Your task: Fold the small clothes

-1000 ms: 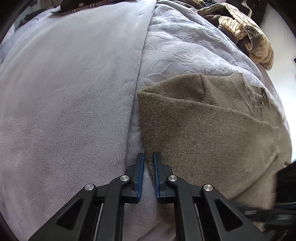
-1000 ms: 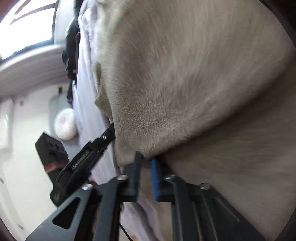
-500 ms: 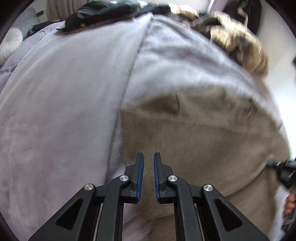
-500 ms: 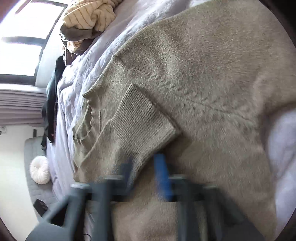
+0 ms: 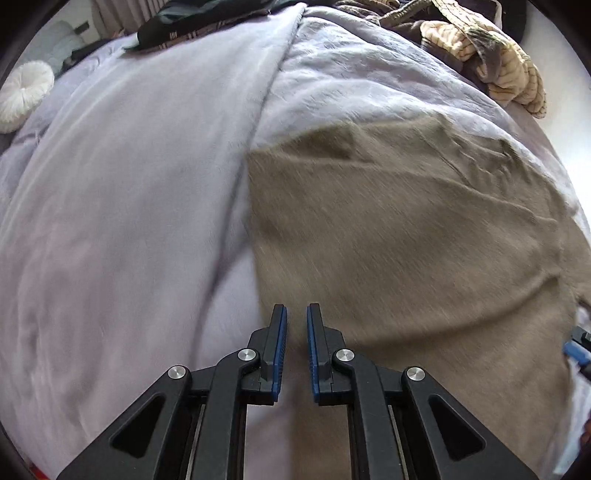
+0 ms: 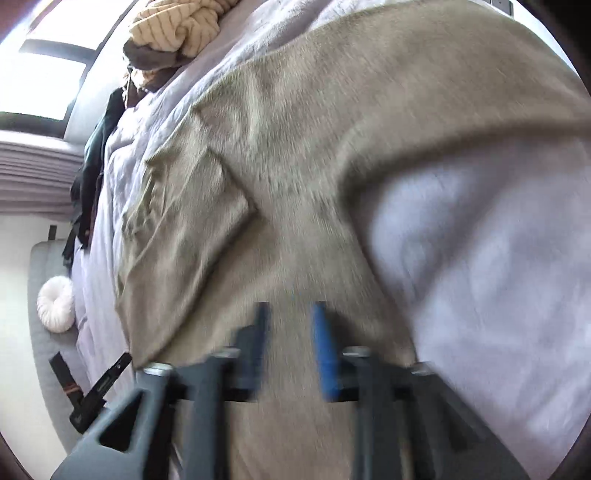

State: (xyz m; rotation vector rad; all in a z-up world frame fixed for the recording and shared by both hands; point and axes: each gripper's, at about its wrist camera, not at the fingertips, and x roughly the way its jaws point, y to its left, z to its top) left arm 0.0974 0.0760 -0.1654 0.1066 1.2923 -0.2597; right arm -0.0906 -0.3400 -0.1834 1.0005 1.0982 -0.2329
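Observation:
A taupe knit sweater (image 5: 406,236) lies spread on a lilac blanket, partly folded, with a sleeve laid across its body (image 6: 207,221). My left gripper (image 5: 296,314) hovers over the sweater's near left edge, its jaws a narrow gap apart with nothing between them. My right gripper (image 6: 290,314) is blurred by motion and sits over the sweater's lower part, its jaws apart and empty. The right gripper's tip shows at the right edge of the left wrist view (image 5: 578,345).
The lilac blanket (image 5: 129,184) covers the bed. A pile of striped cream and brown clothes (image 5: 491,55) lies at the far right, dark garments (image 5: 192,22) at the far edge. A white round cushion (image 5: 22,94) sits far left.
The right gripper let go of the sweater fold, drew back and opened wider. The left gripper lifted and shifted over the sweater's left edge, its gap unchanged.

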